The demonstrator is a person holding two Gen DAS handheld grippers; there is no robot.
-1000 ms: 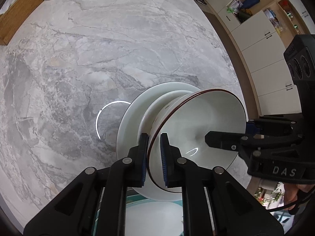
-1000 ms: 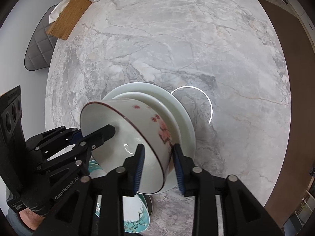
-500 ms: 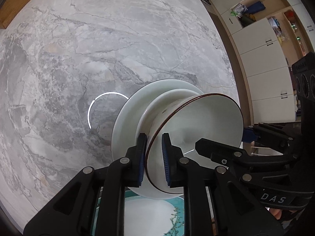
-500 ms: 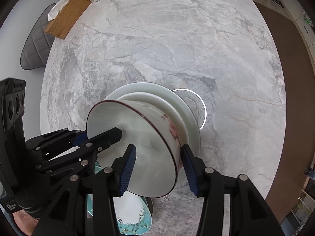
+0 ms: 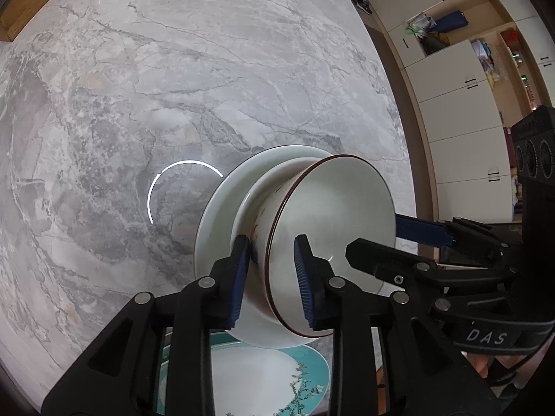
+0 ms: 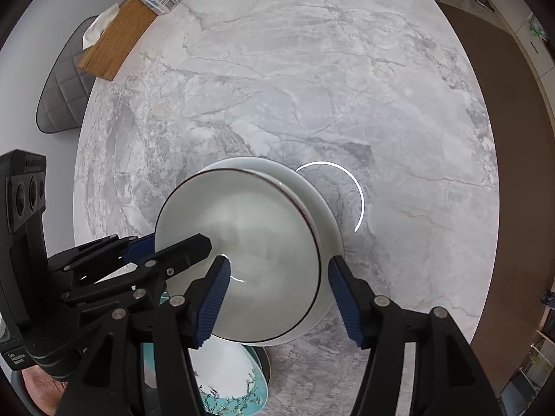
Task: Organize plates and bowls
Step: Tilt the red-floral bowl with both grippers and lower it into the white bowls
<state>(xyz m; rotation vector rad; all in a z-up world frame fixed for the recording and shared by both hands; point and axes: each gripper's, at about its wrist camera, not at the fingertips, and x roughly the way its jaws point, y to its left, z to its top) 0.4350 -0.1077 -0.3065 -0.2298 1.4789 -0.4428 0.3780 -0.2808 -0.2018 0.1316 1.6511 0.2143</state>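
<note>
A white bowl with a dark red rim (image 5: 333,215) (image 6: 242,242) sits in a larger white bowl that rests on a pale plate (image 5: 222,208) (image 6: 312,190) on the marble table. My left gripper (image 5: 272,277) is open, its jaws on either side of the bowl's near rim. My right gripper (image 6: 279,298) is open wide around the bowl's rim. Each gripper shows in the other's view, the right one (image 5: 416,246) and the left one (image 6: 166,246) at opposite sides of the bowl.
A teal-rimmed plate with a branch pattern (image 5: 277,381) (image 6: 236,381) lies near the table's front edge below the stack. A wooden tissue box (image 6: 114,41) and a grey padded chair (image 6: 66,83) are at the far left. Cabinets (image 5: 461,111) stand beyond the table's right edge.
Both grippers have opened and let go of the bowl's rim. The bowl has settled upright into the larger bowl on the plate.
</note>
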